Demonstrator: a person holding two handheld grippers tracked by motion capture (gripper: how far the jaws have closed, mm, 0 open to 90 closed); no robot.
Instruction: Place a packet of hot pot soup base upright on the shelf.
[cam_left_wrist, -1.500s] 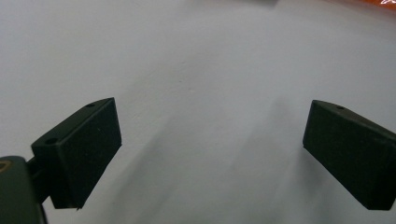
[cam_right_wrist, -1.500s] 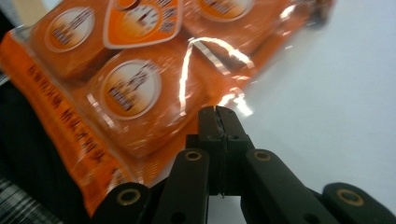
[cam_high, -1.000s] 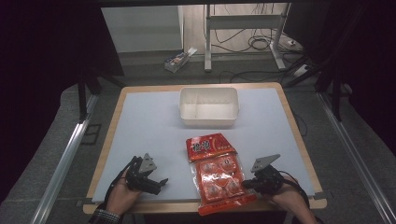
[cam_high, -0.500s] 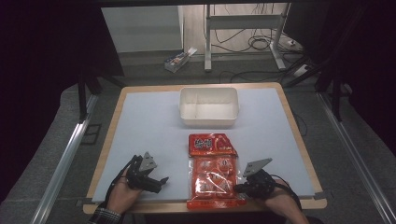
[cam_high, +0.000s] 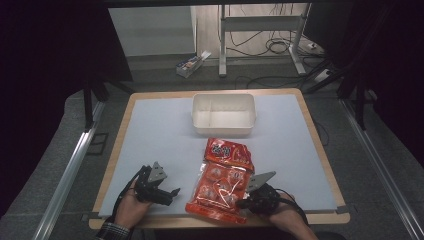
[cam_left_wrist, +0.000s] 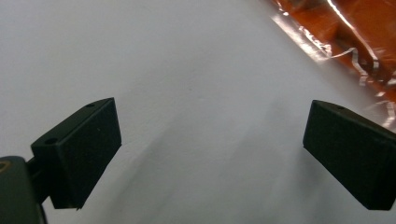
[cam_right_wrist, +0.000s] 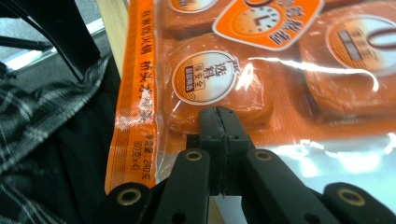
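**Operator:** One orange snack pack (cam_high: 220, 185) lies flat on the pale table mat (cam_high: 150, 135), near the front edge, with its far end pointing at the white bin (cam_high: 223, 114). Its near end overhangs the mat toward the wooden table edge (cam_high: 320, 218).

**Technician:** Confirm tool state.

**Operator:** Right gripper (cam_high: 250, 201): jaws pressed together on the pack's near right corner; the right gripper view shows the pads closed with clear film (cam_right_wrist: 196, 154) between them. Left gripper (cam_high: 167, 192): jaws spread wide, nothing between them, resting low over bare mat just beside the pack's left side.

**Technician:** Procedure for the step in hand, as I judge it: keep the pinch on the flat seal, not on a cake. Lift or drag slowly, since a one-corner hold lets the pack swing and fold. Bring the left gripper to the opposite edge for support if it sags.

**Operator:** Material notes. Pack: glossy, crinkled plastic film, rectangular, with round individually wrapped cakes (cam_right_wrist: 219, 88) showing through; strong glare suggests a slippery surface. Bin: rigid, matte, rectangular with rounded corners, apparently divided in two. Mat: smooth and matte.
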